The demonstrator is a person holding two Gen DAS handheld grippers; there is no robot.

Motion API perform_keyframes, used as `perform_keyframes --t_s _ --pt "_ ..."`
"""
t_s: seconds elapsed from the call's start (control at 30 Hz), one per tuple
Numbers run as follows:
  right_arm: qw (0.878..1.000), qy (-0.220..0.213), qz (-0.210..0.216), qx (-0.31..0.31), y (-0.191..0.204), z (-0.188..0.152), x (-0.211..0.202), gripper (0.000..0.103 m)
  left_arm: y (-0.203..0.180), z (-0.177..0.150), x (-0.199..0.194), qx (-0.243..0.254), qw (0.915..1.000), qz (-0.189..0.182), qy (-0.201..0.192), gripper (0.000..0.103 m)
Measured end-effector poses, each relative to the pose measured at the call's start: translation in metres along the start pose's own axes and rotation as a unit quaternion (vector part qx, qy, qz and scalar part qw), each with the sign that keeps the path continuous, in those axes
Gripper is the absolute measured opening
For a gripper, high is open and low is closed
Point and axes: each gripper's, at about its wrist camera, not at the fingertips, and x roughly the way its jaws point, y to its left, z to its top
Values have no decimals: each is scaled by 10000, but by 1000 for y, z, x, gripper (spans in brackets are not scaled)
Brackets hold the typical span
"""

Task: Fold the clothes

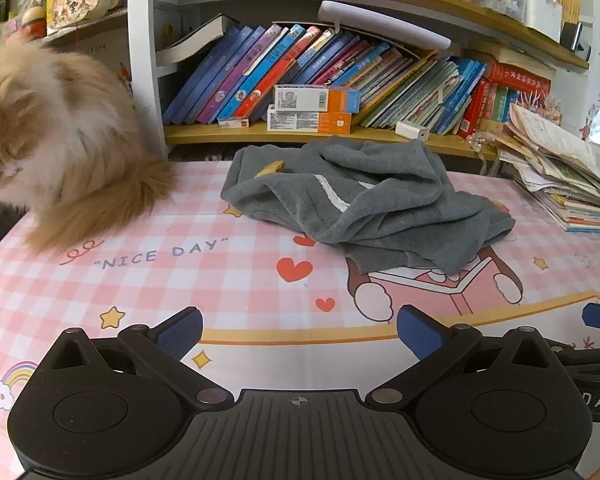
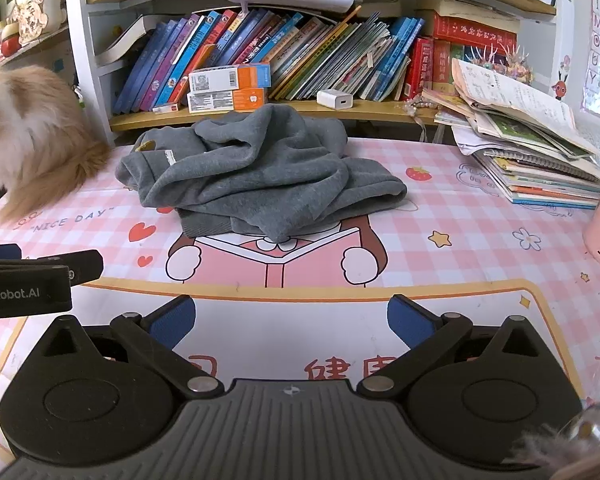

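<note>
Item: grey garment (image 2: 256,172), crumpled mid-desk (image 2: 460,208), beside my cat (image 1: 52,140). My left tool (image 1: 300,332) and right tool (image 2: 290,320): wide, empty. Advice: spread flat first, gripping hem corners.

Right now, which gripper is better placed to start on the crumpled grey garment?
Probably right: the grey garment lies straight ahead of the open right gripper, but off to the right of the open left gripper.

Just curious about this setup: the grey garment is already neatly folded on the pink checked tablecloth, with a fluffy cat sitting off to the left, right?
Not quite. The grey garment lies in a crumpled heap, not folded, as the right wrist view shows. It is on the pink checked tablecloth, and the fluffy cat does sit to the left.
</note>
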Motion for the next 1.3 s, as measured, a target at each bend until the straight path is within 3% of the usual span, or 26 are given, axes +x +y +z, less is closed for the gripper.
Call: perform_keyframes --t_s 1.3 --pt "10000 34 58 -8 0 1 4 103 -3 -2 7 10 9999 49 126 103"
